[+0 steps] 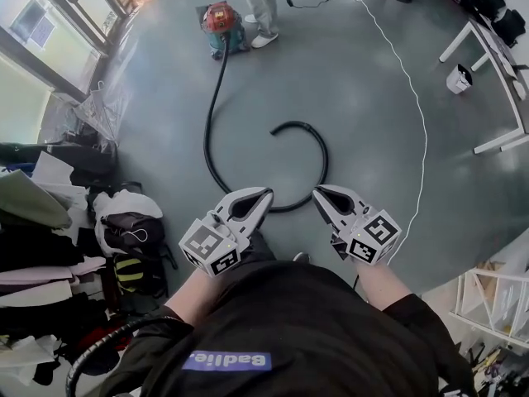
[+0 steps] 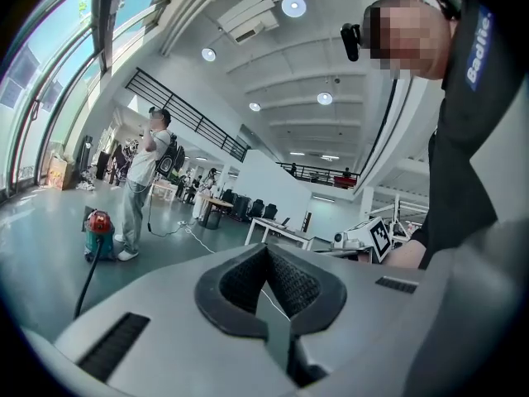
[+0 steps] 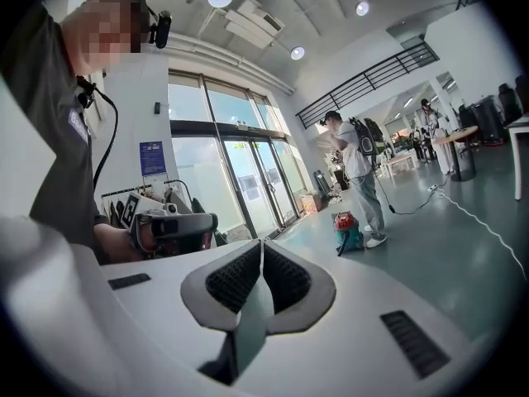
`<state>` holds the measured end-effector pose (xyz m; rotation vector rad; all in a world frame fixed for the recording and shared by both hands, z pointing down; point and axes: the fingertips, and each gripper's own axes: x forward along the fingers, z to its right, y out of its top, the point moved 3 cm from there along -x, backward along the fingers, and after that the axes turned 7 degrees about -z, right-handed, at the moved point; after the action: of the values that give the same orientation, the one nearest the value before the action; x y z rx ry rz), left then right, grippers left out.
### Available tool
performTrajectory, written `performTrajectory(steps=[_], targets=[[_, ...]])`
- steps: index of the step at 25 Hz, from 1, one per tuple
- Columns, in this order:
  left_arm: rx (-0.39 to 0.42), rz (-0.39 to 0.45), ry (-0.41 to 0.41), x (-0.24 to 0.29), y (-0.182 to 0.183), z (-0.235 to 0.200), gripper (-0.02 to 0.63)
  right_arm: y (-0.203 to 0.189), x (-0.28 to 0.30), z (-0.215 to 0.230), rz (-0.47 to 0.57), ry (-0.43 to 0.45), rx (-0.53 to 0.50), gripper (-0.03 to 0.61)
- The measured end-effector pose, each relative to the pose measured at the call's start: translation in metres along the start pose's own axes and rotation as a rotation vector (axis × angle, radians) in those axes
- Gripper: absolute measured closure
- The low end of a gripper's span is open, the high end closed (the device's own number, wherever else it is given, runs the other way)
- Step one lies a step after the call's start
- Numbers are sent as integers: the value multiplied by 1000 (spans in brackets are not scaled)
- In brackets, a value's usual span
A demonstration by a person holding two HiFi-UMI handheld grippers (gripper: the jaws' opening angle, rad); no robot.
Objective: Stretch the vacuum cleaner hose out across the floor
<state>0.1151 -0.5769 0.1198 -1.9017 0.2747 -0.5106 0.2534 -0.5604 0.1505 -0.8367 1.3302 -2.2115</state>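
A red and teal vacuum cleaner (image 1: 221, 19) stands on the grey floor far ahead, and shows small in the left gripper view (image 2: 99, 234) and the right gripper view (image 3: 349, 230). Its black hose (image 1: 208, 139) runs toward me, curls round just ahead of the grippers, then hooks back to a free end (image 1: 277, 129). My left gripper (image 1: 266, 193) and right gripper (image 1: 316, 192) are held side by side above the near bend of the hose. Both are shut with nothing between the jaws (image 2: 266, 251) (image 3: 261, 246).
A person (image 1: 260, 7) stands beside the vacuum. A white cable (image 1: 413, 98) trails across the floor at the right, near a white table (image 1: 496, 56) and a small bin (image 1: 459, 78). Bags and clothes (image 1: 124, 230) pile up at the left by the windows.
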Motion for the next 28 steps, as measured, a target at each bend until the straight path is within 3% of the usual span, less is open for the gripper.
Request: performTrajectory(steps=[11, 17, 22, 28], targets=[[52, -29, -136, 18, 40, -161, 606, 55, 126, 46, -44, -144, -13, 577], [52, -39, -148, 57, 54, -188, 606, 67, 144, 87, -59, -140, 10, 577], [47, -62, -91, 94, 58, -191, 606, 75, 144, 130, -69, -73, -9, 577], [-19, -64, 71, 156, 61, -191, 606, 73, 125, 211, -94, 47, -5, 577]])
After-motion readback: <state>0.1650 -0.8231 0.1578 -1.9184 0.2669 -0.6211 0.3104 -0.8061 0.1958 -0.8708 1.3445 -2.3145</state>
